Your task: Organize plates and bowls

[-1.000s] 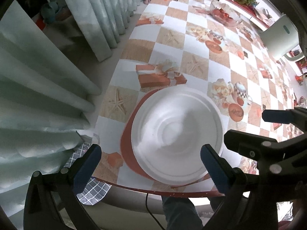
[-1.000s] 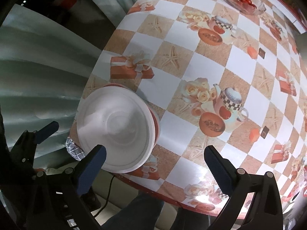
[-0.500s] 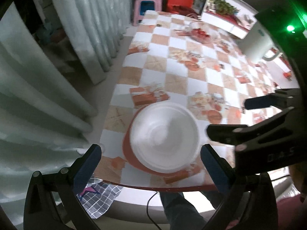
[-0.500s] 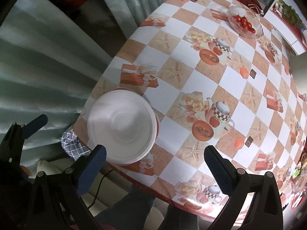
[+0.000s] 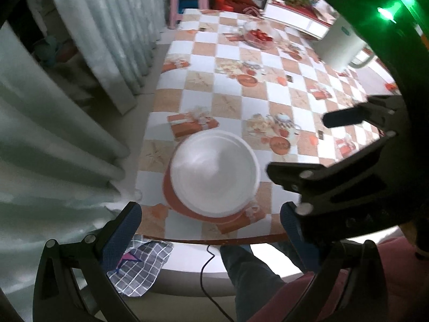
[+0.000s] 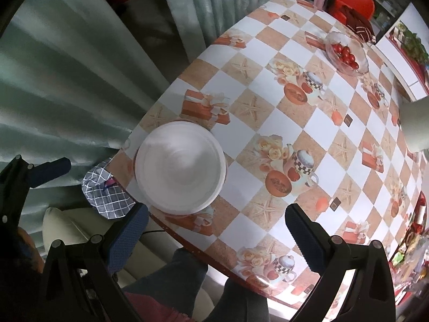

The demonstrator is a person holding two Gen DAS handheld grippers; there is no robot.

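Both tools share one build: the left gripper (image 5: 210, 222) and the right gripper (image 6: 215, 225) have matte black plastic frames of triangular struts, pinned with round silver screw heads, and textured dark blue pads (image 6: 128, 237) on their fingers. A green light (image 5: 386, 14) glows on the right unit's black housing. The person wears dark blue jeans (image 5: 249, 273) and a dusty pink top (image 5: 289, 300).
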